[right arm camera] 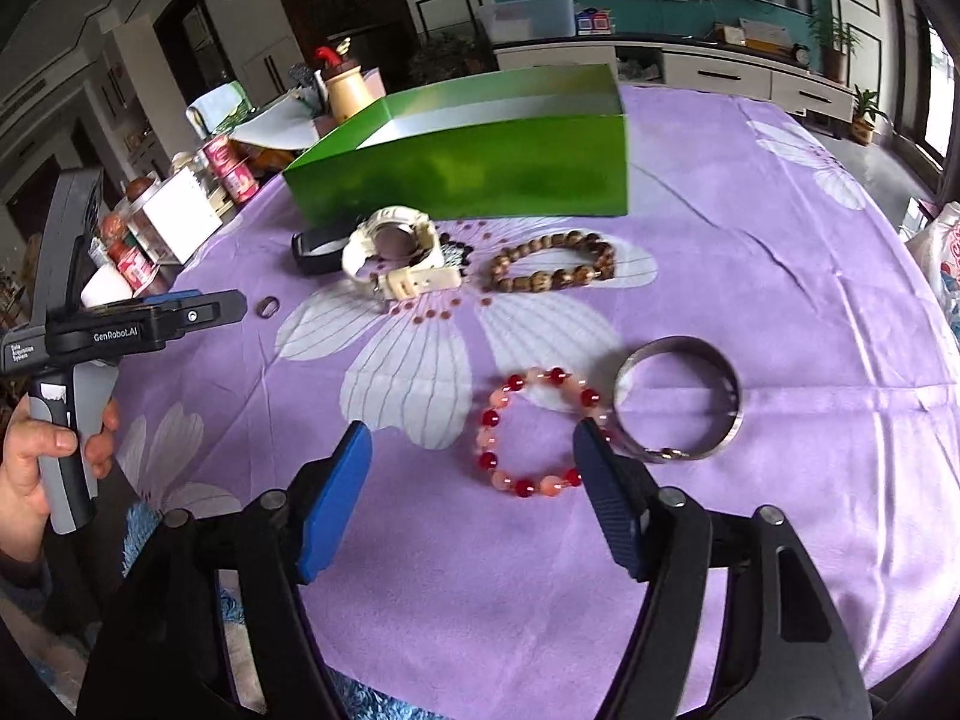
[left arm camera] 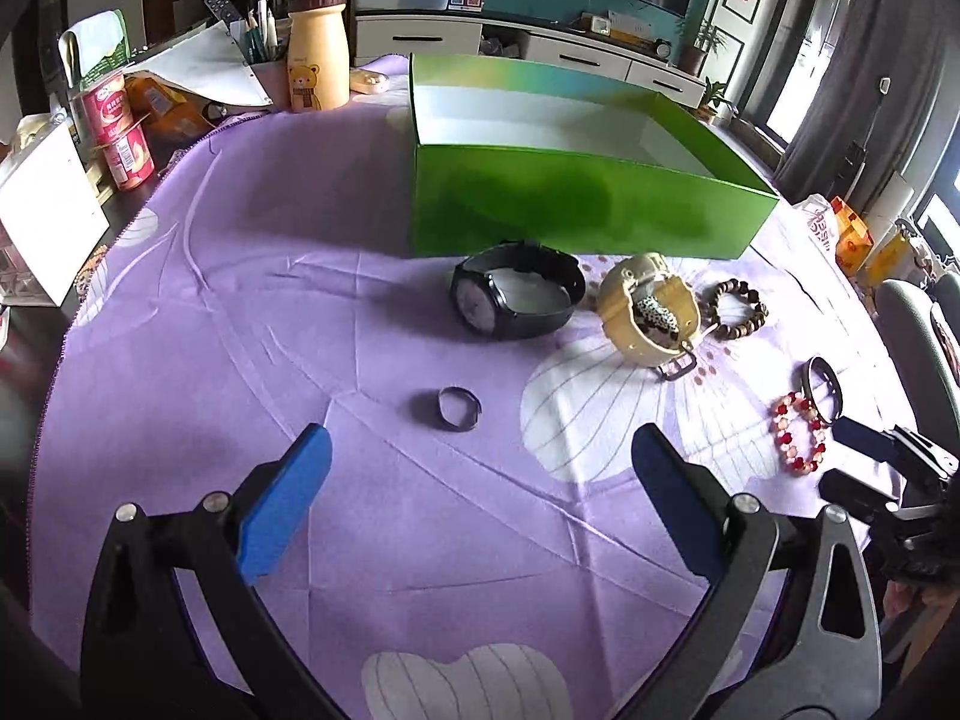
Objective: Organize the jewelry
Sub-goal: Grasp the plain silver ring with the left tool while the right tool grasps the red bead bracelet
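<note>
On the purple cloth, at 12 o'clock, the green box (left arm camera: 576, 210) waits empty, and both tongs are released, so I judge the first pick begins: the right gripper (right arm camera: 474, 456) must close on the red bead bracelet (right arm camera: 531, 432), the left gripper (left arm camera: 480, 450) on the small ring (left arm camera: 459, 409).

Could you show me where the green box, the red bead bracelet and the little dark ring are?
green box (left arm camera: 570, 210), left wrist view, front wall.
red bead bracelet (right arm camera: 489, 418), right wrist view, a red bead on its left side.
little dark ring (left arm camera: 459, 427), left wrist view, near band.
</note>
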{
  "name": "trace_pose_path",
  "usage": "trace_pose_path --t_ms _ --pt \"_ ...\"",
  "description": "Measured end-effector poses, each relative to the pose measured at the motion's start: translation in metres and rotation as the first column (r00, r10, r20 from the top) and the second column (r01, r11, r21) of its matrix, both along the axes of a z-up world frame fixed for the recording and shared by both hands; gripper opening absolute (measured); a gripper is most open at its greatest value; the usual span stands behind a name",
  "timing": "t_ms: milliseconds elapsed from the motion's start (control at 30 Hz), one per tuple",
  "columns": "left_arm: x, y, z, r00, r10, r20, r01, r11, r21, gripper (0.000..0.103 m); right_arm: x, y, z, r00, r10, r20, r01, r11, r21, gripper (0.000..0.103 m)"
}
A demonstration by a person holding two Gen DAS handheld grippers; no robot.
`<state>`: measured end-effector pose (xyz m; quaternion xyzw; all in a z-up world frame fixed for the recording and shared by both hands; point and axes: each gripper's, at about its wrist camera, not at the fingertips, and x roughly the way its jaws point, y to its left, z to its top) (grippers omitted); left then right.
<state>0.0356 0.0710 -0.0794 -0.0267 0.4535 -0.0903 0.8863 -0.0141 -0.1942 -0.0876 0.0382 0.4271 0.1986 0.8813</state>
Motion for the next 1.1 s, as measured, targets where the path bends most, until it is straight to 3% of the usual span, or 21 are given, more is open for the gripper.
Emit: trace_pose_path --t_ms 233,300,400,467,600,733,933,1100 --pt "0.008 0.002 -0.006 1.0 -0.004 -0.017 0.004 1.0 0.004 0.088 0.012 0.015 -0.014 1.0 0.004 0.006 -0.003 0.997 -0.081 0.043" --pt "0.012 0.0 -0.009 1.0 -0.009 -0.022 0.009 1.0 0.022 0.083 0.011 0.018 -0.015 1.0 0.012 0.027 -0.009 0.994 -0.112 0.043" --pt "0.019 -0.001 -0.015 0.999 -0.009 -0.037 0.01 0.999 0.032 0.069 0.01 0.023 -0.017 0.998 0.022 0.052 -0.013 0.987 -0.158 0.035" --pt "0.023 -0.003 -0.02 0.999 -0.015 -0.05 0.017 0.999 0.04 0.054 0.011 0.025 -0.018 0.998 0.021 0.066 -0.008 0.983 -0.185 0.031" --pt "0.022 -0.008 -0.022 0.999 -0.032 -0.034 0.034 0.996 0.078 0.049 0.015 0.023 -0.018 0.997 0.01 0.074 0.004 0.982 -0.19 0.019" --pt "0.022 -0.01 -0.023 0.999 -0.047 -0.013 0.048 0.993 0.111 0.033 0.017 0.024 -0.019 0.997 -0.002 0.082 0.017 0.983 -0.183 0.007" --pt "0.017 -0.012 -0.023 0.998 -0.07 0.004 0.069 0.991 0.112 0.019 0.018 0.022 -0.02 0.997 -0.01 0.081 0.023 0.986 -0.164 0.007" --pt "0.018 -0.011 -0.019 0.998 -0.055 -0.005 0.055 0.994 0.09 0.017 0.019 0.019 -0.014 0.997 -0.014 0.078 0.023 0.993 -0.12 0.007"
